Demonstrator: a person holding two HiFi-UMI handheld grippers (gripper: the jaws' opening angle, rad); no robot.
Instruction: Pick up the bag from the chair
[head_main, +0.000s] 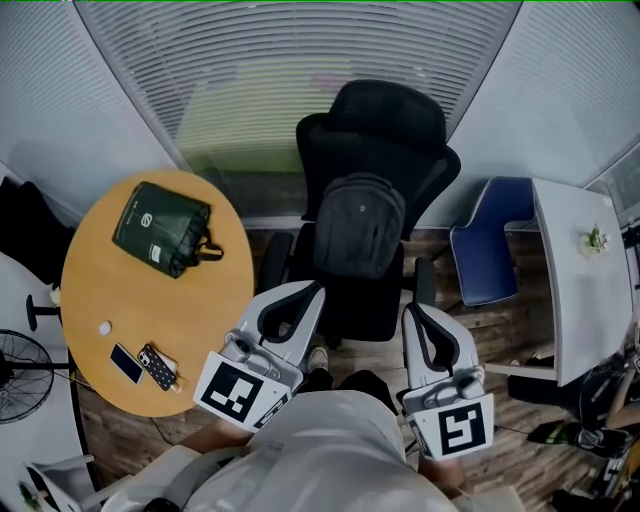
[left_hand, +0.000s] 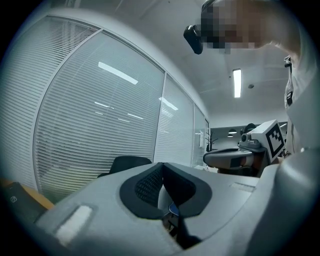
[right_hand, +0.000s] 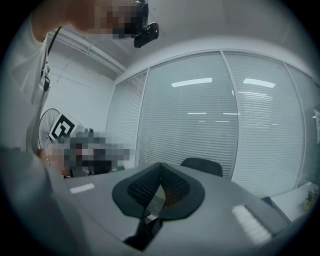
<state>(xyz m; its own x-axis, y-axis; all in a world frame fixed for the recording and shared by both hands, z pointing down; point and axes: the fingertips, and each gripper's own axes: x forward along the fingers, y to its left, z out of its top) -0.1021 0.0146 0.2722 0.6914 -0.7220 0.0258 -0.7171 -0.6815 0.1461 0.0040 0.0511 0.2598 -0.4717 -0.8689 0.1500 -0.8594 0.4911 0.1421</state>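
The backpack (head_main: 360, 225) stands upright on the seat of the black office chair (head_main: 400, 130) in the middle of the head view. It leans against the backrest, with its long axis running up the frame and its top handle towards the upper edge.

Both claws sit below it, one at each lower corner. The left gripper (head_main: 310, 292) is at lower left and the right gripper (head_main: 412, 312) at lower right, and both point up the frame towards the chair. Each has its jaws pressed together with nothing between them.

The bag lies straight ahead in the gap between the two tips. The left tip looks a shade nearer, close to the bag's lower left corner.

In each gripper view only the top of the chair peeks over the claw; the bag itself is hidden. A green bag (head_main: 162, 227) lies well apart on the round table (head_main: 90, 290) at left.
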